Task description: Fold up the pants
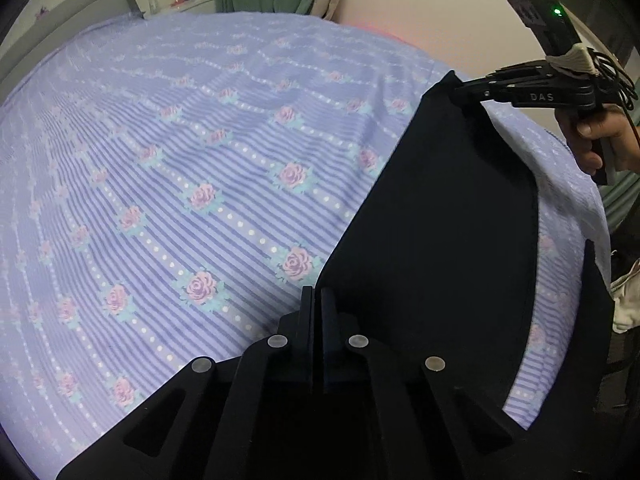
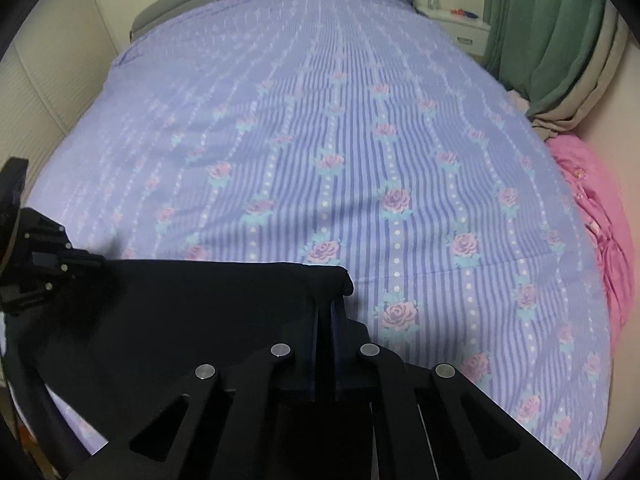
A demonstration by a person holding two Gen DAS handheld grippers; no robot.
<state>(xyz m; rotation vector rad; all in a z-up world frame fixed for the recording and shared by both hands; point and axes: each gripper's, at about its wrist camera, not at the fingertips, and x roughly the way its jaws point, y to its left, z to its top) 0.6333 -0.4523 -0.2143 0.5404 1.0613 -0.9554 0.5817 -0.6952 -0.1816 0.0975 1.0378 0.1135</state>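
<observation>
Both tongs are clenched on the black pants (image 1: pixel 440 216): the left tongs (image 1: pixel 316 300) pinch one corner of an edge, the right tongs (image 2: pixel 326 308) the other. The pants lie between them on the bed (image 2: pixel 360 120). To fold neatly, lift both corners together, keeping the edge taut and level.

A: Any writing to read here?
B: Only one bit. The letters "DAS" stand in pale capitals on the black body of the right gripper (image 1: pixel 456 90), seen from the left wrist.
A: And the right wrist view?
B: No legible text there.
</observation>
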